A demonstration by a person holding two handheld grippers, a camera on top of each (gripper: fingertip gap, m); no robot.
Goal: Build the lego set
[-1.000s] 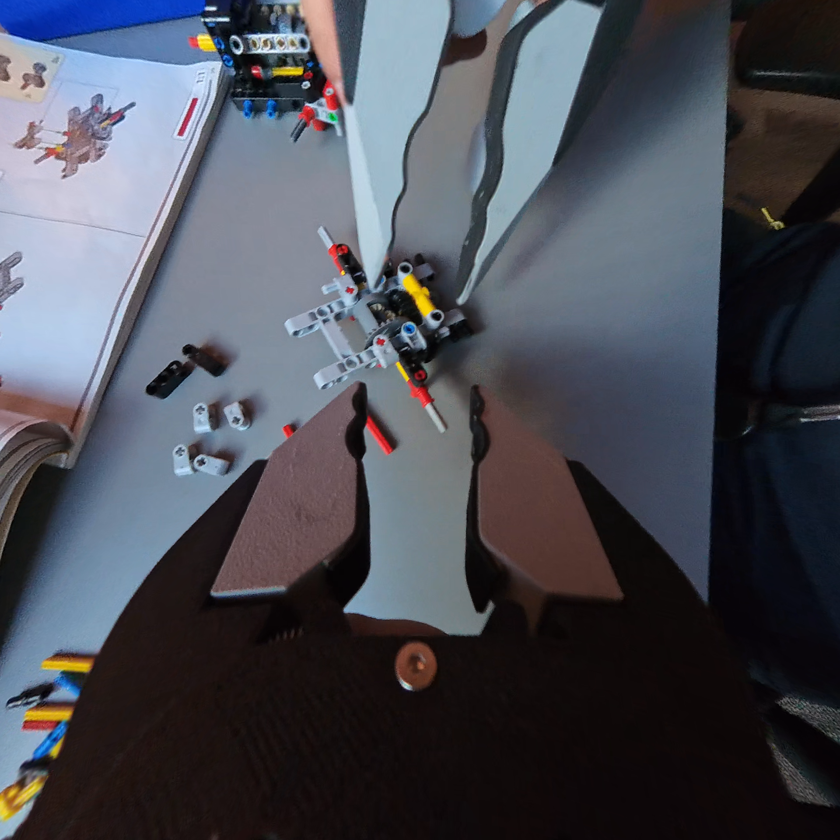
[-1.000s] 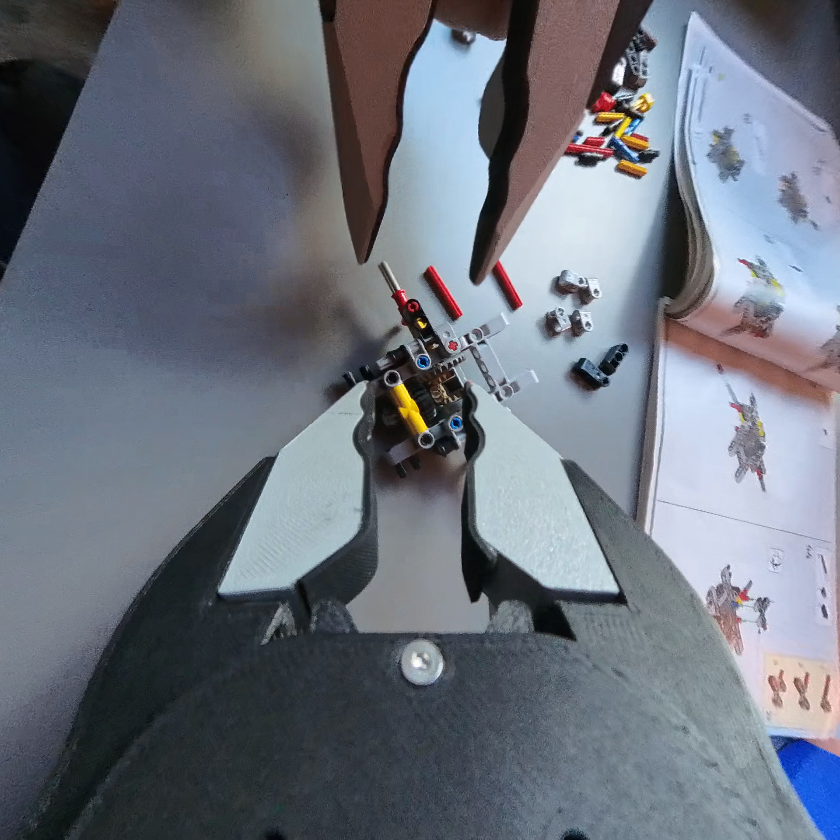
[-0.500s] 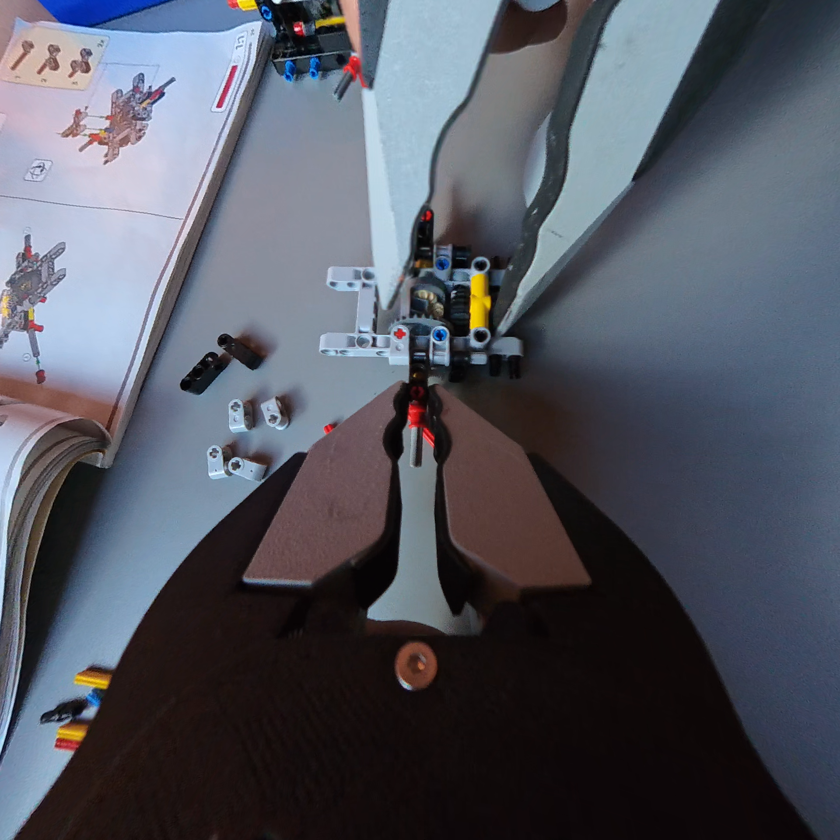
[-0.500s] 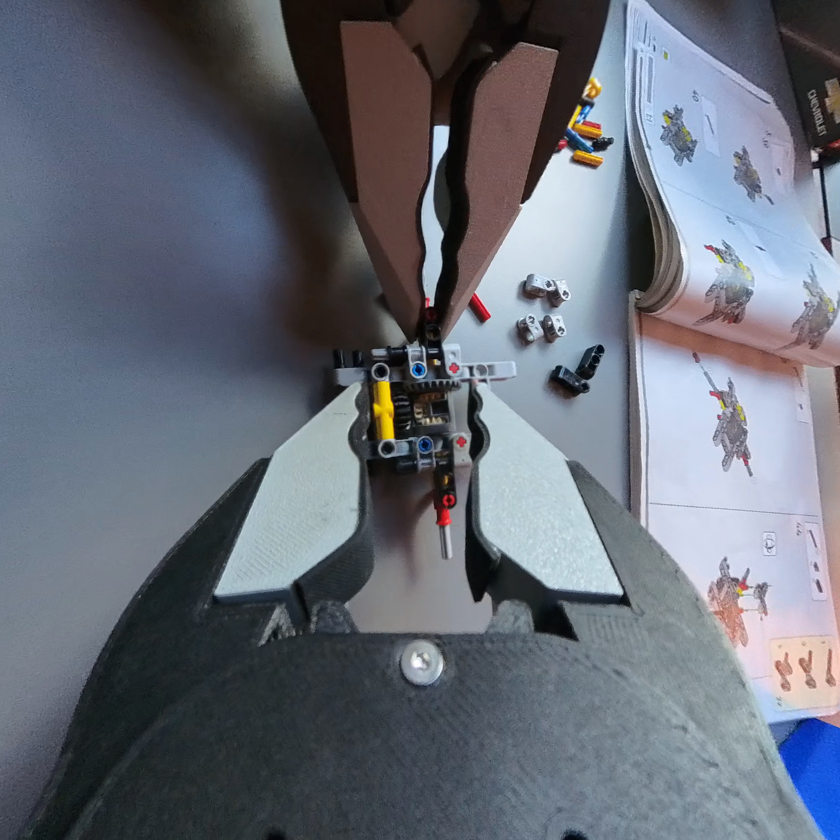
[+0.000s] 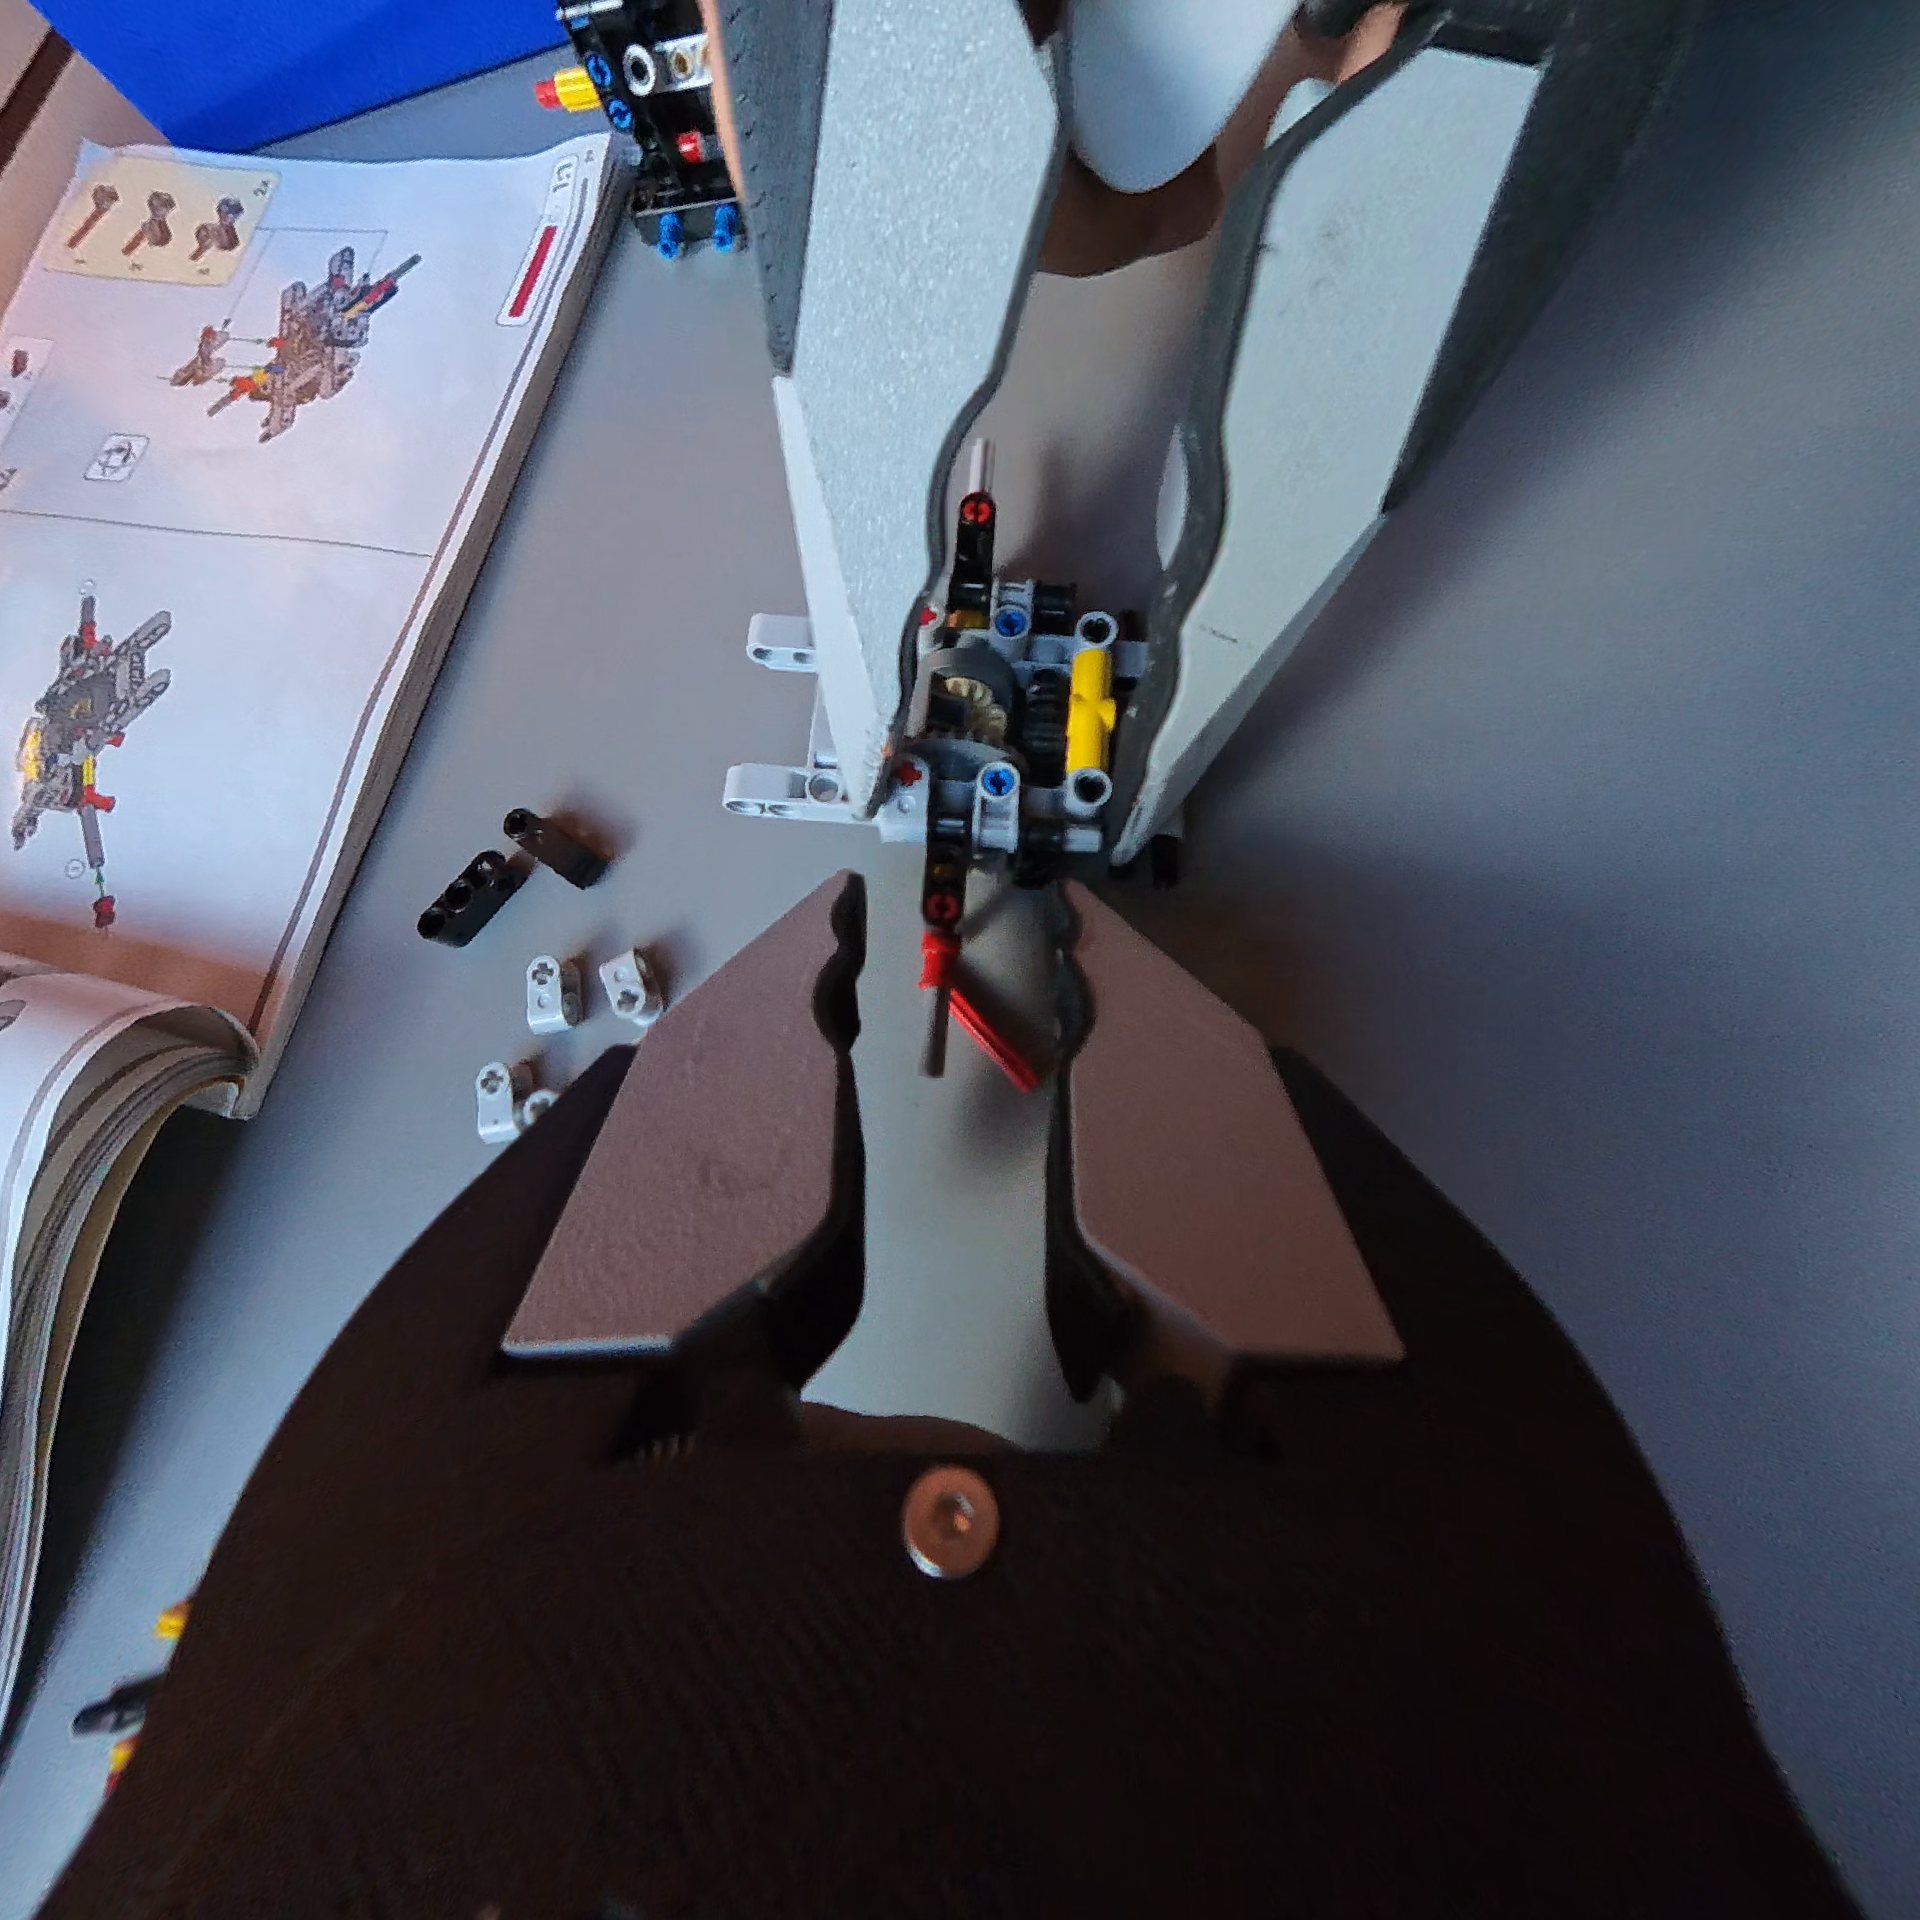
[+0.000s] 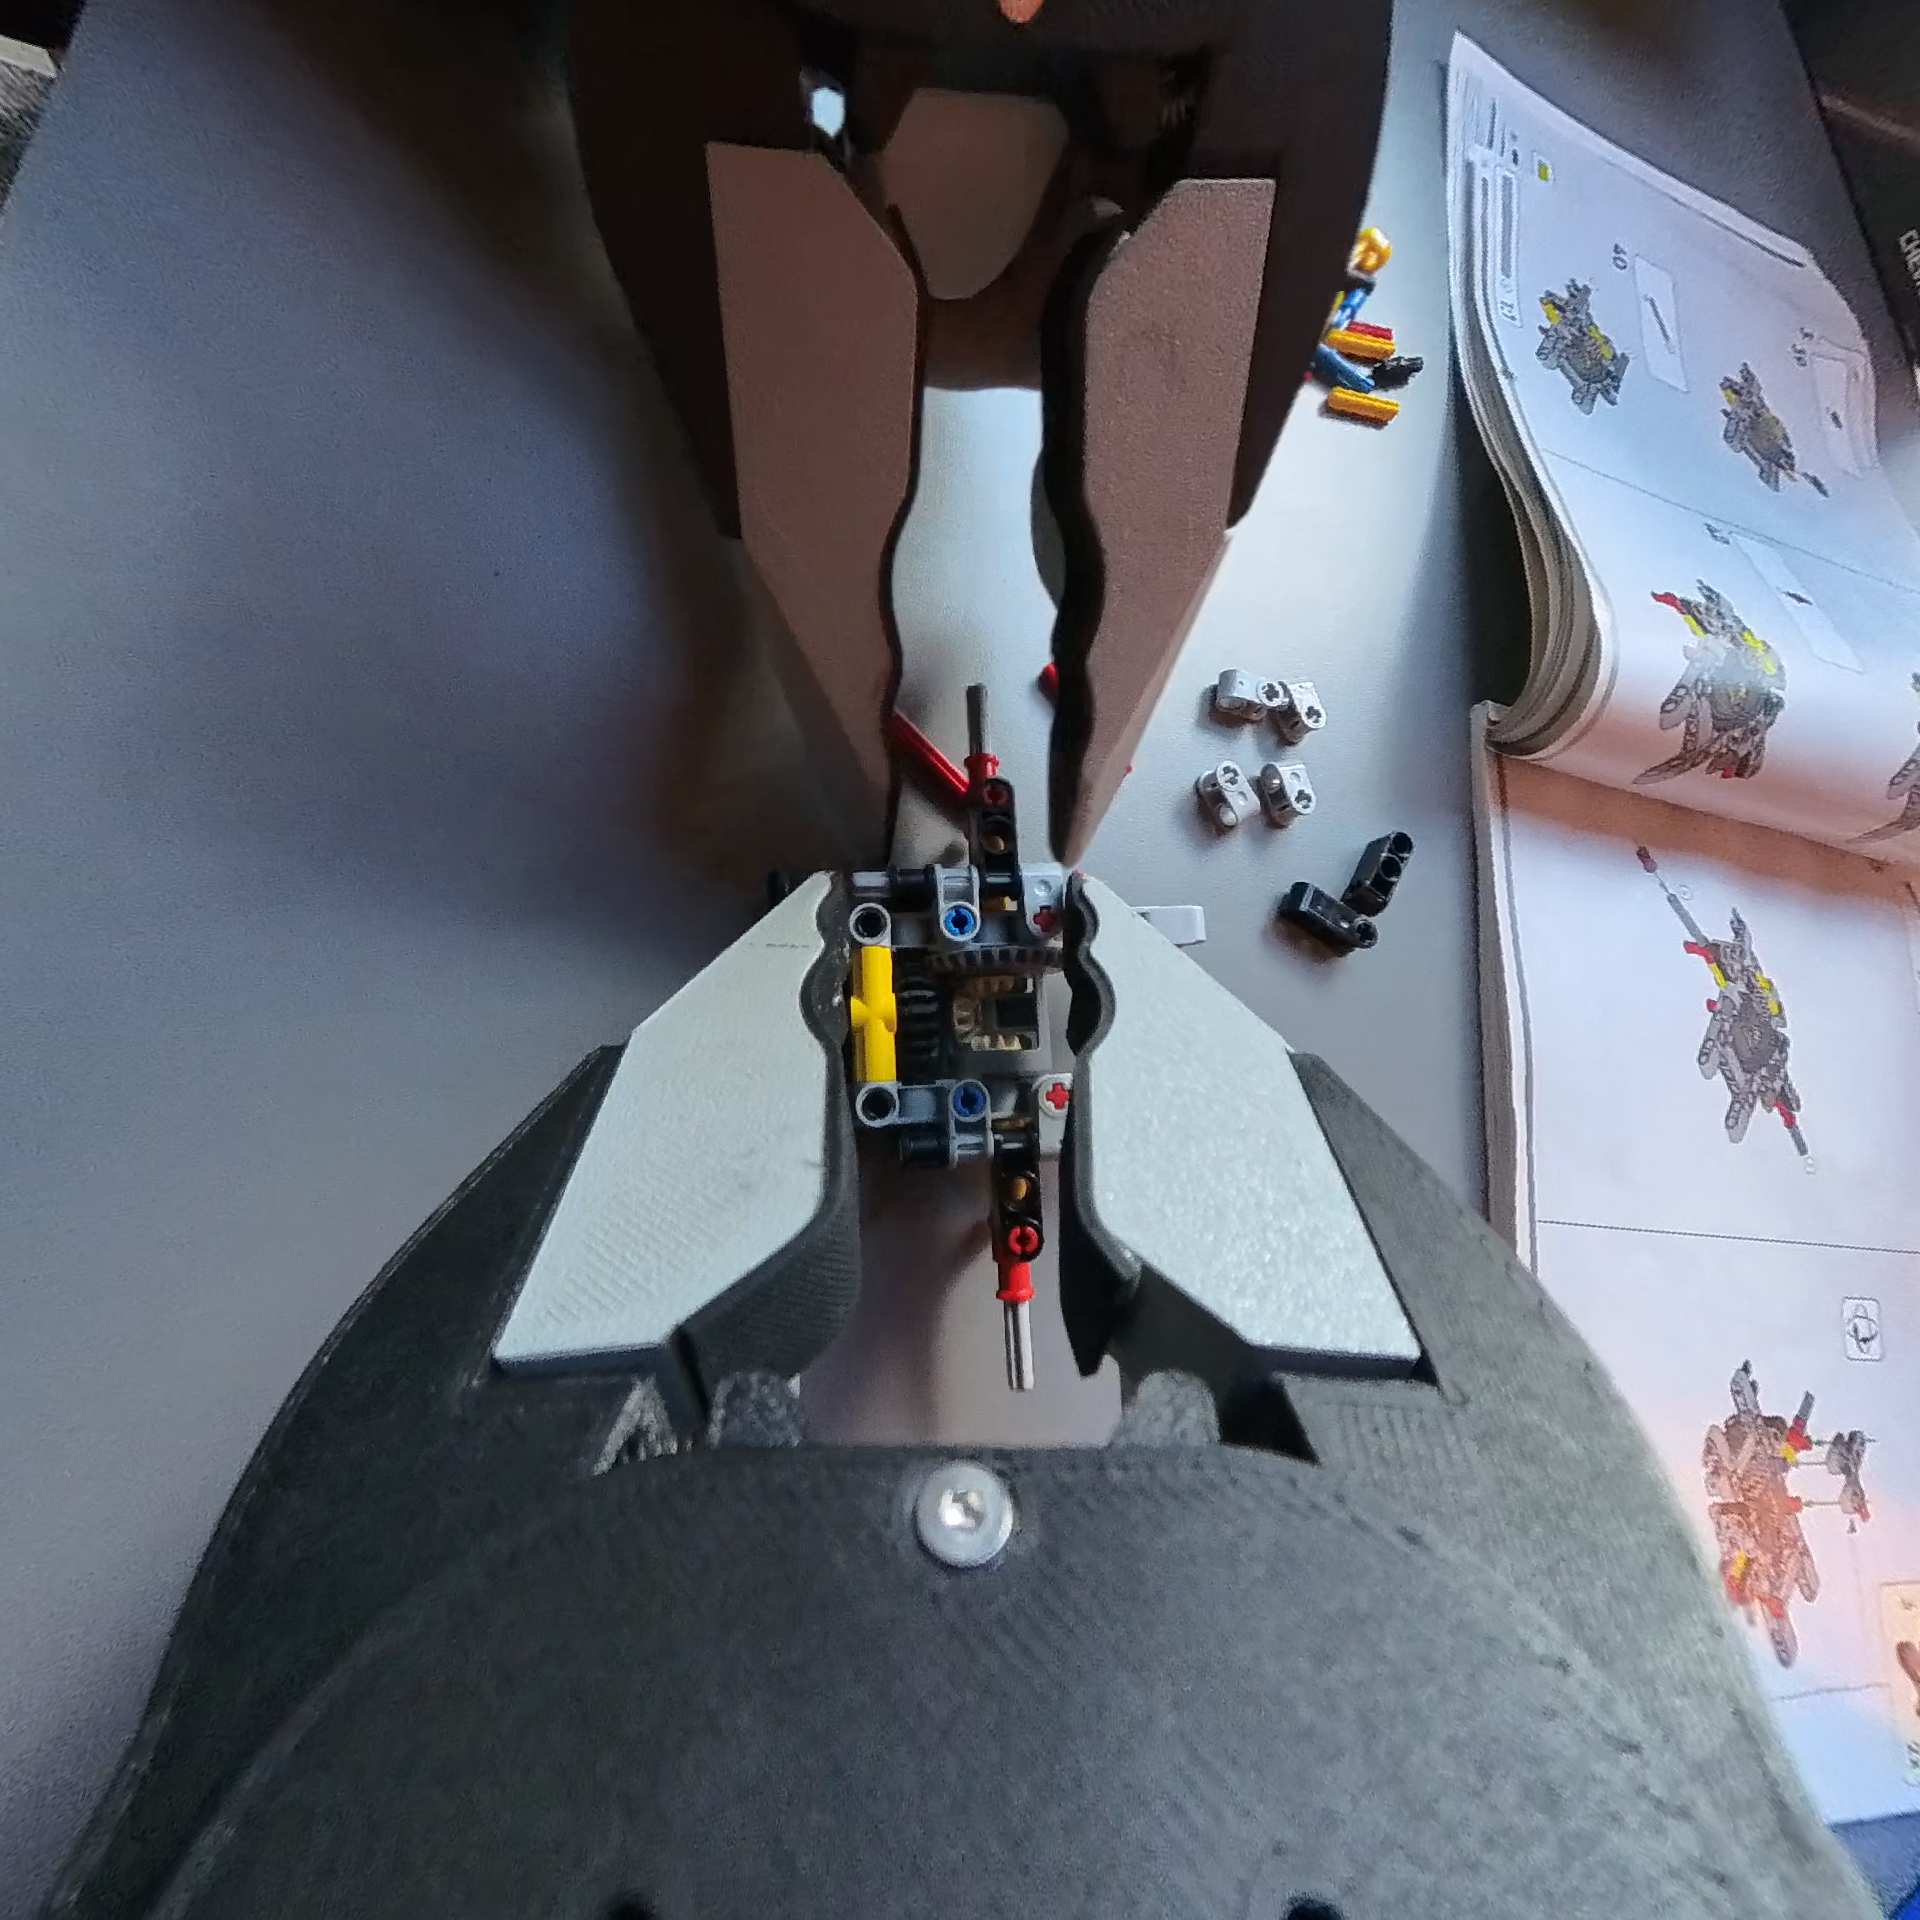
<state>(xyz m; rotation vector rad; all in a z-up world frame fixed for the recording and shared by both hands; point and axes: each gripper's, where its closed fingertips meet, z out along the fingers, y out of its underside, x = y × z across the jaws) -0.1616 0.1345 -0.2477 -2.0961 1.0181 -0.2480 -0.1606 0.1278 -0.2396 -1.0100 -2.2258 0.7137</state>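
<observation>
Where half a second earlier the left claw (image 5: 961, 904) was pinched together on the thin grey axle (image 5: 938, 1029) that sticks out of the small gear assembly (image 5: 1023, 717), its brown fingers (image 5: 727, 1143) now stand apart. The axle lies between them with a clear gap on each side, so nothing is gripped there. The axle remains seated in the assembly, with its red stop bush and black link in line.

The right claw (image 6: 951, 894) is clamped on the gear assembly across its width. One grey pad bears on the yellow-connector side and the other on the side with the red cross-hole. The assembly sits at 12 o'clock from the left claw, low over the bench (image 5: 1558, 935).

Surroundings:
- A loose red axle (image 5: 987, 1034) lies on the bench under the grey axle and runs toward the left claw's 3 o'clock finger.
- Two black connectors (image 5: 509, 862) and four small grey connectors (image 5: 582, 992) lie at 9 to 10 o'clock.
- An open instruction booklet (image 5: 260, 520) lies beyond them, at 10 o'clock.
- A larger black build (image 5: 665, 94) stands at 11 o'clock, partly hidden by the right claw.
</observation>
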